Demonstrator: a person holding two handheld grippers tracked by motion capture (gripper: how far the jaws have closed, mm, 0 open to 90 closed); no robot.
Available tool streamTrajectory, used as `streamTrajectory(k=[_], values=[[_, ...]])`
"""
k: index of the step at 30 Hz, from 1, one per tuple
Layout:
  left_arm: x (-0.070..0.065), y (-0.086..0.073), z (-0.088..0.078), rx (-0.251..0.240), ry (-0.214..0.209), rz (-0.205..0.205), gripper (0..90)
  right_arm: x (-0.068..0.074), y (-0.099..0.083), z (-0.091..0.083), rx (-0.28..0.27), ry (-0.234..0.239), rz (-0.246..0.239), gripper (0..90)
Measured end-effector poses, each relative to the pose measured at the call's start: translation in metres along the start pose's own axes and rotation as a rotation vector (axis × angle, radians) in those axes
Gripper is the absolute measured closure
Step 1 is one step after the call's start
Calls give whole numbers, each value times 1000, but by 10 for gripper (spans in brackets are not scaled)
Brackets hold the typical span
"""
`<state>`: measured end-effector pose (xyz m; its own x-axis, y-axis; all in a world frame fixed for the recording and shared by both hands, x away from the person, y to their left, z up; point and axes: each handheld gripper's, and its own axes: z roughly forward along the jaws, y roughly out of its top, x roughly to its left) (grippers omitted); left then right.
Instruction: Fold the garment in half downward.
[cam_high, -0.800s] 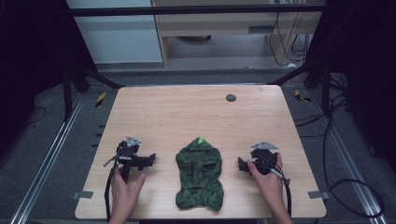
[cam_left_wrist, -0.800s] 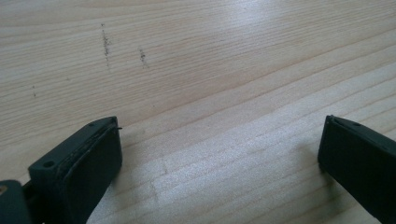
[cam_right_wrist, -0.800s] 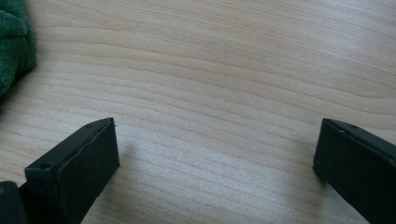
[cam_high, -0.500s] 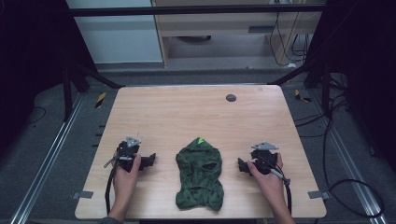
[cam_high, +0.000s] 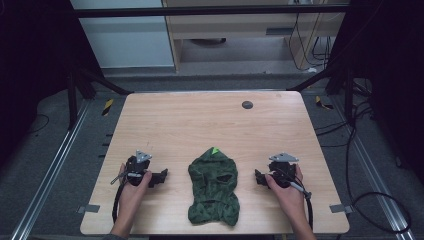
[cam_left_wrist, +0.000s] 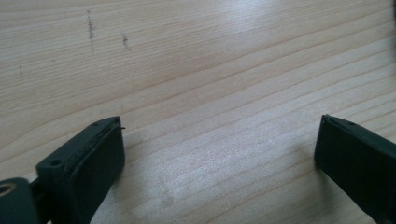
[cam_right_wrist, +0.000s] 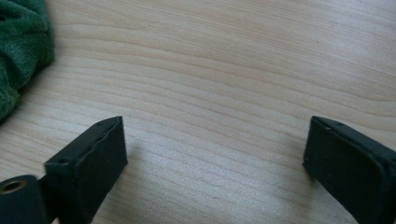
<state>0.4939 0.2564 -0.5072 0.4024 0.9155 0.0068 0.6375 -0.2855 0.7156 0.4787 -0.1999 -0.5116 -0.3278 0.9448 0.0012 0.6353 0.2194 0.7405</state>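
Observation:
A dark green fleece garment (cam_high: 213, 187) with a small bright green tab at its top lies flat at the front middle of the wooden table (cam_high: 200, 125). My left gripper (cam_high: 161, 177) rests on the table to the garment's left, held by a hand, jaws wide open over bare wood (cam_left_wrist: 219, 135). To the garment's right rests my right gripper (cam_high: 258, 177), likewise held and open over bare wood. The garment's edge (cam_right_wrist: 18, 51) lies at the upper left of the right gripper view, apart from the jaws.
A small dark round disc (cam_high: 247, 105) lies near the table's far edge. Cables trail from both grippers toward the front edge. Metal rails run along the floor on both sides, with a cabinet and more cables beyond the table.
The hand on the left gripper has shifted slightly on the table; the garment and the right gripper have stayed in place.

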Motion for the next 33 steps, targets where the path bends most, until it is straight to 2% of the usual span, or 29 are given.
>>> streamTrajectory(k=[3, 4, 6, 9, 10, 13, 15, 17, 18, 19, 20, 21, 22, 24, 25, 26, 27, 29, 31, 32, 33], values=[[-1, -1, -1, -19, -19, 3, 27, 0, 0, -1, -12, 3, -9, 170], [-3, -1, -1, -38, -24, 2, 26, 2, 1, -1, -16, 15, -14, 210], [-5, 0, -3, -54, -31, 7, 27, 4, 1, -2, -15, 33, -14, 230], [-8, 2, -4, -50, -46, 11, 43, 6, 3, -3, -19, 40, -28, 242], [-11, 4, -6, -48, -62, 21, 43, 9, 4, -4, -22, 50, -30, 244], [-17, 8, -8, -51, -73, 34, 43, 14, 7, -7, -35, 81, -38, 268], [-19, 9, -7, -61, -81, 27, 42, 15, 7, -7, -39, 84, -49, 287], [-23, 11, -8, -74, -110, 21, 41, 17, 9, -8, -48, 100, -51, 339], [-29, 15, -7, -82, -133, 35, 45, 21, 12, -8, -47, 122, -52, 409], [-29, 15, -7, -82, -133, 35, 47, 21, 12, -8, -47, 122, -52, 409], [-35, 20, -6, -85, -156, 49, 54, 25, 16, -8, -31, 163, -71, 472], [-38, 24, -6, -77, -166, 68, 64, 28, 18, -8, -30, 170, -96, 490], [-38, 24, -6, -77, -166, 68, 75, 28, 18, -8, -30, 170, -96, 490], [-42, 39, 0, -66, -190, 86, 84, 34, 27, -6, -16, 200, -122, 539], [-42, 39, 0, -66, -190, 86, 104, 34, 27, -6, -16, 200, -122, 539], [-44, 50, 2, -65, -204, 100, 128, 38, 34, -5, -10, 214, -141, 575], [-44, 50, 2, -65, -204, 100, 133, 38, 34, -5, -10, 214, -141, 575], [-48, 63, 8, -40, -241, 118, 165, 43, 45, 0, 1, 254, -164, 613], [-50, 67, 9, -32, -250, 130, 184, 45, 48, 1, 2, 254, -178, 630], [-55, 72, 13, -14, -259, 163, 206, 48, 54, 4, 12, 267, -192, 671], [-58, 74, 16, -3, -267, 167, 220, 50, 56, 5, 18, 275, -193, 696]])
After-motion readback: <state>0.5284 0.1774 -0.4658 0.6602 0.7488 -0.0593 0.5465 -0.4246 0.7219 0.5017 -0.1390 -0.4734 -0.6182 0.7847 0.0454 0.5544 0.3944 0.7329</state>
